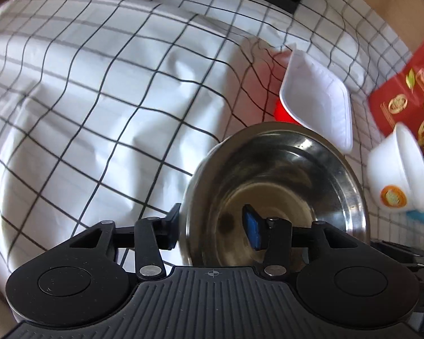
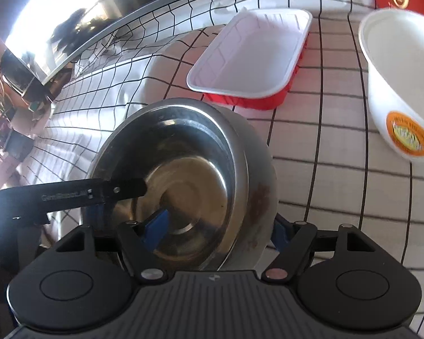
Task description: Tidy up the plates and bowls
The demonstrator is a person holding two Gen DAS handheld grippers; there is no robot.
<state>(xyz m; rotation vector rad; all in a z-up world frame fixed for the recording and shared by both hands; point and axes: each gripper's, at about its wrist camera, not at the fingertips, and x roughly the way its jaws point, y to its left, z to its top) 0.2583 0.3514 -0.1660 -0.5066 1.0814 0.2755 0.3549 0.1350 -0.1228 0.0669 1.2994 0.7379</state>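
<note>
My left gripper [image 1: 213, 230] straddles the near-left wall of the steel bowl [image 1: 274, 195]: one blue-padded finger [image 1: 253, 230] sits inside the bowl, the other finger [image 1: 172, 226] outside against the outer wall. The jaws are drawn in on the rim, grasping it. The view is motion-blurred, so contact of the outer pad is not fully clear.

My right gripper [image 2: 220, 231] holds the same steel bowl [image 2: 183, 175] on its opposite side. One blue pad [image 2: 155, 228] is inside the bowl, the other [image 2: 279, 233] is outside, pressed to the outer wall; the jaws are clamped on the rim. In this view my left gripper's black finger [image 2: 121, 190] reaches over the far-left rim into the bowl.

The bowl sits low over the white checked cloth [image 1: 99, 99]; I cannot tell whether it rests on the cloth or is lifted.

Beyond the bowl lies a white tray [image 2: 251, 53] nested in a red tray [image 2: 257, 101], near the bowl but apart from it. A white paper bowl [image 2: 401, 79] with an orange label stands to the right, well apart. A red box [image 1: 404, 96] lies behind it.
</note>
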